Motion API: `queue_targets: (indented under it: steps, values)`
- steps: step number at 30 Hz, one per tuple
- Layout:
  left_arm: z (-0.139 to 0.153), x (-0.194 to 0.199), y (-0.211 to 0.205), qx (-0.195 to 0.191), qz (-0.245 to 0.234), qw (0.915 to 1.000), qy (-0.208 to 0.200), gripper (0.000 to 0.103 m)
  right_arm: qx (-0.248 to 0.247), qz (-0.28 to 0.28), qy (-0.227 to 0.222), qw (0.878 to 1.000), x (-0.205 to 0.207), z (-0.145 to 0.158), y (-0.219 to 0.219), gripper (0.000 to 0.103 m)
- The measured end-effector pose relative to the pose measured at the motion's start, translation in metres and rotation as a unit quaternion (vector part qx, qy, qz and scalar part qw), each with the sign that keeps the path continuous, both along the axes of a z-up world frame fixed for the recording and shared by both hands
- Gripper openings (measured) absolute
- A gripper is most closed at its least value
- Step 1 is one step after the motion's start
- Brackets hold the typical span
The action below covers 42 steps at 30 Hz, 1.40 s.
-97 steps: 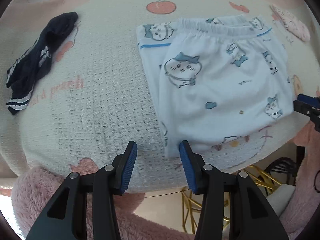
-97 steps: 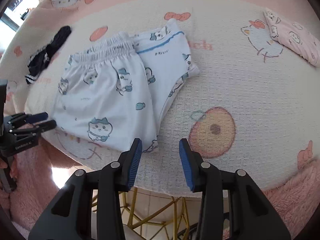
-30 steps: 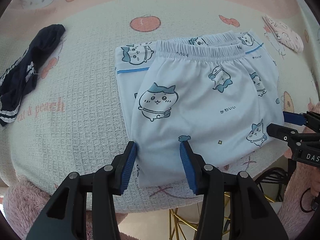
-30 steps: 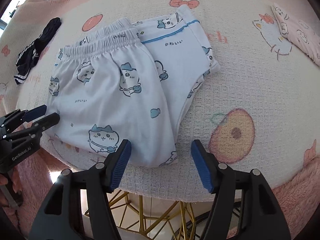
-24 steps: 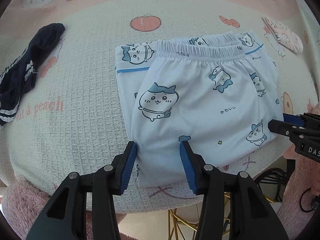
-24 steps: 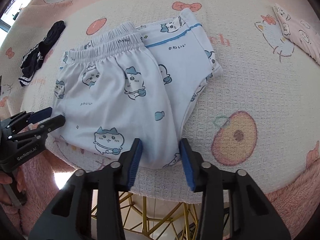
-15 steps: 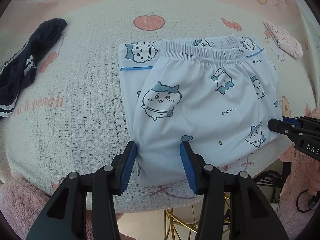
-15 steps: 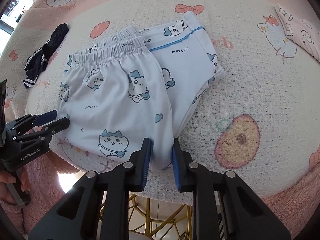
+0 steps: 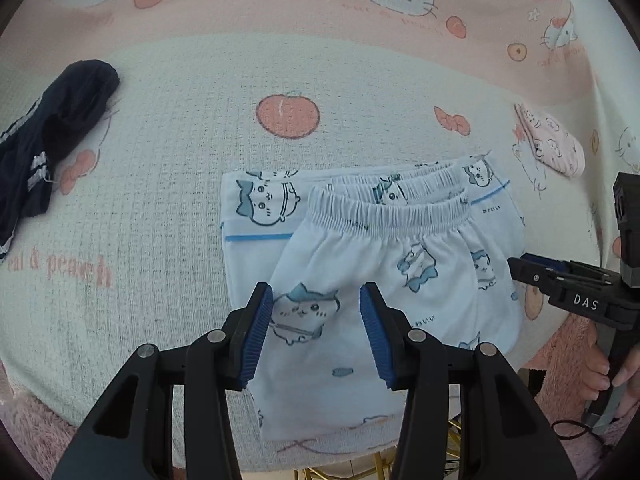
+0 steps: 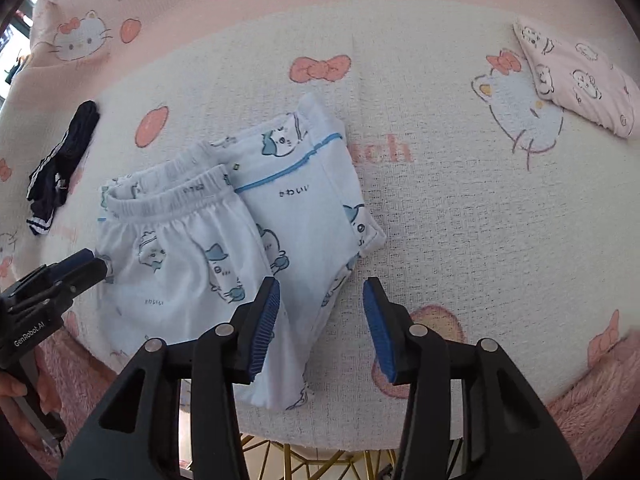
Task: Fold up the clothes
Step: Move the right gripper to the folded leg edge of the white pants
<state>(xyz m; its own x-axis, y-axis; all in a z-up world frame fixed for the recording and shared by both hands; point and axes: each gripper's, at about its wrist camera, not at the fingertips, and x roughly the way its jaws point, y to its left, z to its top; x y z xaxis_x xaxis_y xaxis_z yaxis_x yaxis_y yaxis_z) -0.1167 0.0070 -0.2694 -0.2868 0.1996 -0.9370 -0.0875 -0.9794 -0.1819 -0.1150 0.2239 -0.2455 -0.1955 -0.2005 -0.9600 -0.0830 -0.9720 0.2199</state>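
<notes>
One pair of pale blue printed shorts (image 9: 372,264) lying folded on the cream and pink blanket (image 9: 168,184), near its front edge, elastic waistband turned toward the far side. Cartoon cat faces and a thin blue stripe across the fabric; a second folded layer showing underneath, sticking out to the left in the left wrist view and to the right (image 10: 316,200) in the right wrist view.

Left gripper (image 9: 316,332) poised over the near part of the shorts, blue pads (image 9: 256,332) spread wide, nothing between them. Right gripper (image 10: 320,326) likewise wide apart and empty, above the shorts' right edge, its left pad over the fabric, its right pad over bare blanket. From the left camera, the right gripper's tips just beside the shorts' right edge; whether touching, cannot tell.

Dark navy garment with white stripes (image 9: 44,120) crumpled well apart at the far left. Small pink printed cloth (image 10: 580,80) folded at the far right. Fluffy pink fabric (image 10: 592,400) along the blanket's front edge.
</notes>
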Motion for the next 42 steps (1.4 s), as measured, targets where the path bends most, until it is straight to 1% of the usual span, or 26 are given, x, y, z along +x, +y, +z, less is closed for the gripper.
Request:
queue_targets:
  steps: [1, 2, 3, 4, 5, 6, 7, 9, 13, 19, 22, 23, 24, 25, 26, 27, 28, 30, 32, 33, 34, 36, 37, 39, 41, 42]
  values:
    - [-0.001, 0.002, 0.000, -0.001, 0.001, 1.0000, 0.000, 0.048, -0.016, -0.005, -0.006, 1.000, 0.000, -0.005, 0.001, 0.045]
    - [-0.003, 0.004, -0.002, 0.002, 0.003, 1.0000, 0.000, 0.048, -0.022, -0.005, -0.003, 1.000, 0.000, -0.007, 0.001, 0.048]
    - [-0.005, 0.007, -0.003, 0.006, 0.005, 1.0000, -0.001, 0.048, -0.019, 0.005, 0.006, 1.000, 0.001, -0.006, -0.003, 0.046]
    - [-0.009, 0.009, -0.004, 0.011, 0.007, 0.9999, -0.006, 0.048, -0.021, 0.016, 0.010, 1.000, 0.001, -0.005, -0.006, 0.043]
    - [-0.016, 0.010, -0.001, 0.011, 0.009, 0.9998, -0.010, 0.048, -0.029, 0.023, 0.012, 0.999, 0.001, -0.004, -0.009, 0.027]
    - [-0.019, 0.013, -0.003, 0.008, 0.010, 0.9998, -0.016, 0.048, -0.036, 0.031, 0.013, 0.999, 0.000, -0.003, -0.011, 0.014]
    - [-0.021, 0.016, -0.005, 0.005, 0.012, 0.9997, -0.021, 0.048, -0.042, 0.032, 0.015, 0.998, -0.001, -0.002, -0.013, 0.008]
    - [-0.021, 0.019, -0.010, 0.009, 0.014, 0.9996, -0.025, 0.048, -0.042, 0.029, 0.028, 0.998, -0.003, 0.001, -0.018, 0.006]
    - [-0.018, 0.021, -0.020, 0.022, 0.024, 0.9991, -0.027, 0.048, -0.042, 0.044, 0.055, 0.997, -0.003, 0.015, -0.035, 0.006]
    - [-0.013, 0.027, -0.029, 0.034, 0.031, 0.9986, -0.027, 0.048, -0.082, 0.094, 0.044, 0.991, -0.007, 0.017, -0.075, 0.006]
    - [-0.008, 0.031, -0.040, 0.059, 0.043, 0.9970, -0.026, 0.048, -0.101, 0.119, 0.039, 0.987, -0.009, 0.018, -0.094, 0.006]
    - [-0.006, 0.033, -0.044, 0.076, 0.048, 0.9957, -0.025, 0.048, -0.108, 0.128, 0.037, 0.985, -0.010, 0.018, -0.101, 0.006]
    - [-0.004, 0.034, -0.047, 0.089, 0.051, 0.9945, -0.023, 0.048, -0.114, 0.136, 0.035, 0.983, -0.011, 0.018, -0.107, 0.007]
    - [-0.003, 0.035, -0.048, 0.091, 0.053, 0.9942, -0.020, 0.048, -0.121, 0.144, 0.033, 0.982, -0.011, 0.019, -0.114, 0.008]
    - [-0.001, 0.036, -0.049, 0.093, 0.055, 0.9940, -0.017, 0.048, -0.116, 0.148, 0.019, 0.982, -0.013, 0.011, -0.121, 0.011]
    - [-0.001, 0.037, -0.049, 0.090, 0.054, 0.9944, -0.014, 0.048, -0.102, 0.146, -0.008, 0.984, -0.014, -0.002, -0.124, 0.016]
    - [0.000, 0.038, -0.049, 0.087, 0.052, 0.9948, -0.012, 0.048, -0.100, 0.142, -0.017, 0.985, -0.013, -0.007, -0.123, 0.016]
    - [-0.002, 0.041, -0.047, 0.087, 0.049, 0.9949, -0.014, 0.048, -0.123, 0.138, 0.017, 0.983, -0.006, 0.008, -0.115, 0.017]
    - [-0.005, 0.041, -0.043, 0.087, 0.045, 0.9951, -0.016, 0.048, -0.126, 0.137, 0.052, 0.981, 0.005, 0.029, -0.103, 0.025]
    - [-0.006, 0.040, -0.041, 0.085, 0.041, 0.9954, -0.017, 0.048, -0.118, 0.134, 0.065, 0.982, 0.010, 0.037, -0.096, 0.036]
    - [-0.007, 0.039, -0.039, 0.084, 0.037, 0.9956, -0.019, 0.048, -0.097, 0.125, 0.069, 0.985, 0.015, 0.040, -0.087, 0.042]
    - [-0.008, 0.037, -0.035, 0.079, 0.033, 0.9961, -0.019, 0.048, -0.050, 0.099, 0.067, 0.992, 0.021, 0.038, -0.067, 0.042]
    - [-0.008, 0.036, -0.033, 0.077, 0.032, 0.9964, -0.018, 0.048, -0.037, 0.078, 0.060, 0.994, 0.023, 0.035, -0.054, 0.043]
    - [-0.006, 0.036, -0.031, 0.076, 0.028, 0.9966, -0.016, 0.048, -0.036, 0.028, 0.031, 0.998, 0.025, 0.021, -0.025, 0.046]
    - [-0.005, 0.037, -0.030, 0.075, 0.026, 0.9967, -0.015, 0.048, -0.056, -0.006, 0.004, 0.998, 0.024, 0.004, -0.006, 0.051]
    - [-0.004, 0.037, -0.031, 0.074, 0.026, 0.9968, -0.015, 0.048, -0.070, -0.013, -0.006, 0.997, 0.023, -0.004, -0.001, 0.059]
